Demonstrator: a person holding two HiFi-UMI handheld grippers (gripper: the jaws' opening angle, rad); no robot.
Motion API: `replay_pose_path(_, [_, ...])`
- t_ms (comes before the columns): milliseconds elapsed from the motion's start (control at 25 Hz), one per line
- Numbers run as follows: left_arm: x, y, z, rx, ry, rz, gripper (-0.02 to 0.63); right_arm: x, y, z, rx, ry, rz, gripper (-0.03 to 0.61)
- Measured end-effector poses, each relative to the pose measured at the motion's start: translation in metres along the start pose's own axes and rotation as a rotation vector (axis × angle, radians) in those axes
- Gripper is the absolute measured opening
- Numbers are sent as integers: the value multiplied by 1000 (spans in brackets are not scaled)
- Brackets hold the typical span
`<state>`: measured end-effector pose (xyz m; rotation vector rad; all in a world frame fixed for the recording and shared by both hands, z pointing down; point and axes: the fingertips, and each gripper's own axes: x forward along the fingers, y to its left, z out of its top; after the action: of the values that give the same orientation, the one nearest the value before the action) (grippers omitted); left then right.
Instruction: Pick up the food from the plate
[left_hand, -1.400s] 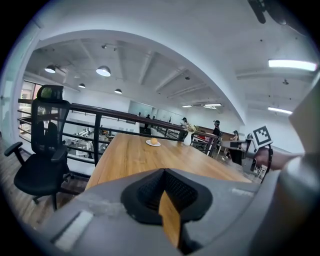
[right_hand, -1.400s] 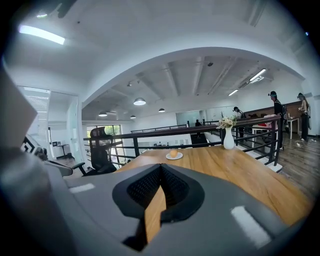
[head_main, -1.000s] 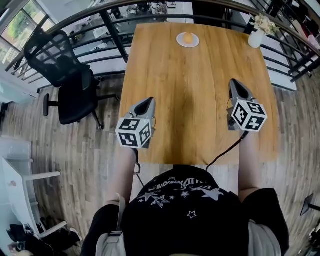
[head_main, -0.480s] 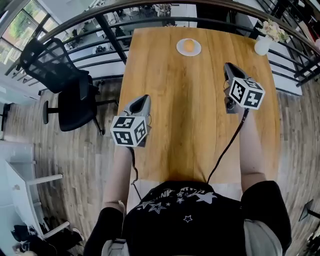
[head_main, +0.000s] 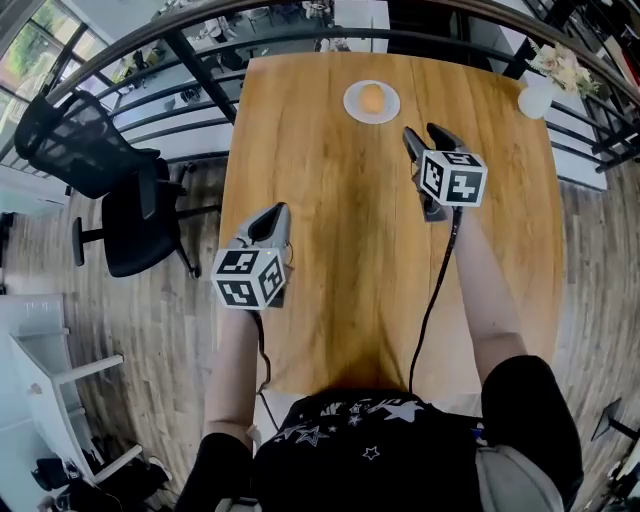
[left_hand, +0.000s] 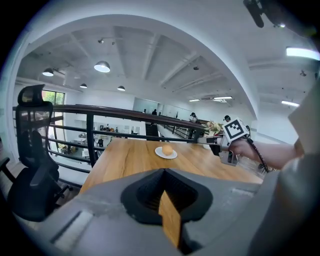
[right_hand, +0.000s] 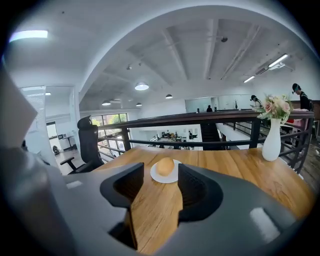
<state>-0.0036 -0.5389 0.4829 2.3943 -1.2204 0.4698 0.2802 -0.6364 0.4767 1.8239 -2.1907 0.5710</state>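
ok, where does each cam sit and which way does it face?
Head view: on the head, steeply down at the table; shows torso, both arms, left tongs, right tongs.
Left gripper view: on the left tongs, along shut jaws, across the table; right tongs and hand at right.
Right gripper view: on the right tongs, along opening, empty jaws, at the bun on the plate; vase at right.
Shared: all three see bun and plate.

The left claw (left_hand: 165, 175), jaws together and empty, faces the food (left_hand: 167, 149) on its plate (left_hand: 159, 154).
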Motion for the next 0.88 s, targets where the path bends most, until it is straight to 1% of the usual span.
replay_pose_path(240, [37, 10, -10, -9, 41, -1, 0, 60, -7, -18, 19, -5, -24, 359])
replay_pose_path(280, [43, 11, -10, -6, 46, -3, 0, 69, -8, -20, 15, 1, -23, 377])
replay_pose_path(440, [62, 17, -10, -4, 55, -4, 0, 106, -8, -29, -18, 41, -6, 385])
replay_pose_path(600, [75, 27, -13, -21, 57, 13, 0, 141, -13, -33, -64, 63, -28, 385])
replay_pose_path(760, [81, 41, -16, -50, 56, 36, 0, 171, -15, -39, -68, 98, -46, 385])
replay_pose_path(880, [84, 47, -21, -54, 67, 46, 0, 192, -19, -45, -56, 128, -69, 388])
